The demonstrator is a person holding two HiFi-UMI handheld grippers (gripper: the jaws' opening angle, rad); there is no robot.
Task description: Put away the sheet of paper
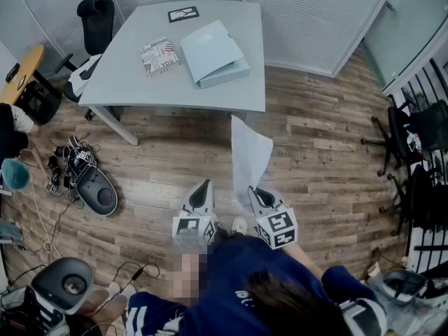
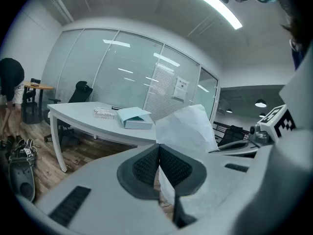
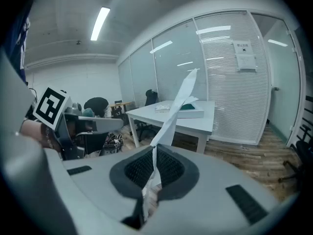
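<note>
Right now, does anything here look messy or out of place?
Yes: a tangle of cables and a grey device lie loose on the wood floor beside the table. The sheet of paper in the right tool is bent, not flat.

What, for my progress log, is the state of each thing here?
White sheet of paper: upright, pinched near its lower edge.
Right gripper: shut on the sheet.
Left gripper: shut, empty.
Light blue box file on the grey table: lid ajar.
</note>
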